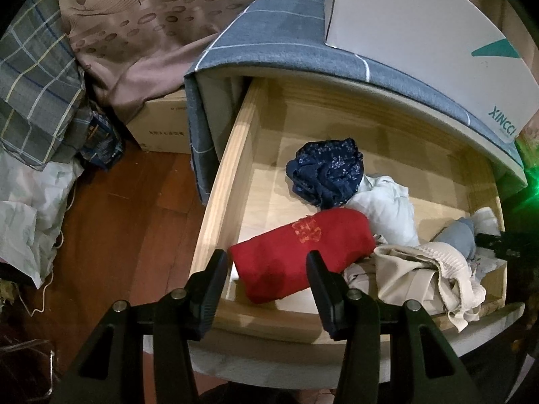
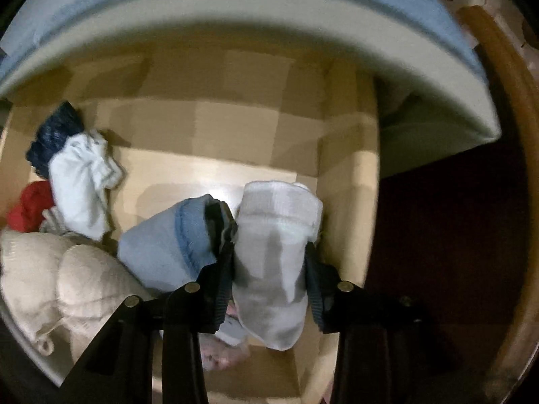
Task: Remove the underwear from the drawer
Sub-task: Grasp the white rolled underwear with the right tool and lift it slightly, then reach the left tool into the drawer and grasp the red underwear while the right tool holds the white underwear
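Right wrist view shows the right gripper [image 2: 269,266] clamped on a rolled white-grey cloth bundle [image 2: 274,252], seemingly barely above the pale wooden drawer [image 1: 232,168], the left gripper [image 1: 266,269] part-open and empty over it, other garments still inside.

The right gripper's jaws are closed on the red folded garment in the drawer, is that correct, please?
Not quite: the right gripper is closed on a white rolled garment, as the right wrist view shows. The red folded garment lies untouched in the drawer.
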`<move>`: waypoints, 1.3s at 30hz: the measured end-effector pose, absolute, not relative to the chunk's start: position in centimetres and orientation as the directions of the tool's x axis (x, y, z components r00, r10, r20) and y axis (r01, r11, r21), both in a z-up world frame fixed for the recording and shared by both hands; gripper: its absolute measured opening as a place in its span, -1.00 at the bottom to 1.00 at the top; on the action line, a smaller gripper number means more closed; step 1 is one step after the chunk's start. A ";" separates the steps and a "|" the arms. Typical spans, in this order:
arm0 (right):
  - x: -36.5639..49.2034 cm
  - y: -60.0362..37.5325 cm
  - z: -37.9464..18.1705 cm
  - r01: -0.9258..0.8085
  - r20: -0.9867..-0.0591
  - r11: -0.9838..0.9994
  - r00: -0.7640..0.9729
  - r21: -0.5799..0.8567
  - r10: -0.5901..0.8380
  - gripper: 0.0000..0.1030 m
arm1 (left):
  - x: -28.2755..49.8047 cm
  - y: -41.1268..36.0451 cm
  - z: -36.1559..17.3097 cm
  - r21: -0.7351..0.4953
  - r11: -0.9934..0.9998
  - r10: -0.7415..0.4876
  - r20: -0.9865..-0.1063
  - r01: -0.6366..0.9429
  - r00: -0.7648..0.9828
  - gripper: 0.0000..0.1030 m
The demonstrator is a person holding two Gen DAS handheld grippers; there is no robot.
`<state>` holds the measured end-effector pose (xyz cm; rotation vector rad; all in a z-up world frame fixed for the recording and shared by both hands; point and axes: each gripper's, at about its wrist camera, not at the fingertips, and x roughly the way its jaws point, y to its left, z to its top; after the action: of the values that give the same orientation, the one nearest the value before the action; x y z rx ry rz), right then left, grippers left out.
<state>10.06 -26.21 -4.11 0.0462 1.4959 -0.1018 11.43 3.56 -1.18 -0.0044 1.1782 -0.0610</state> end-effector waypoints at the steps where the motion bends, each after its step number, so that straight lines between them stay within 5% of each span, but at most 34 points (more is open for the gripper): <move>1: 9.9 -26.3 -3.4 0.097 -0.996 0.995 0.081 -0.032 -0.040 -0.31 | 11.4 3.5 -1.2 -0.038 0.998 -0.054 -0.924 0.048 0.378 -0.04; 12: 7.2 -25.0 2.6 0.092 -0.979 0.985 0.158 0.147 0.132 -0.30 | 11.8 3.7 -1.6 -0.072 0.995 -0.093 -0.936 0.073 0.341 -0.04; 21: 5.8 -24.0 0.5 0.135 -0.970 0.981 0.218 0.136 0.104 -0.30 | 13.2 3.1 -1.0 0.012 0.971 -0.066 -0.947 0.238 0.316 -0.04; 39: 5.4 -25.7 -0.7 0.218 -0.954 0.950 0.251 0.222 0.166 -0.25 | 16.2 -1.1 -5.2 -0.107 0.866 -0.135 -0.991 0.489 0.022 0.16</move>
<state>5.45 -25.75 -0.70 0.3396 1.3245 -0.0367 16.20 -1.14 -5.16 0.2969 1.4756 -0.4942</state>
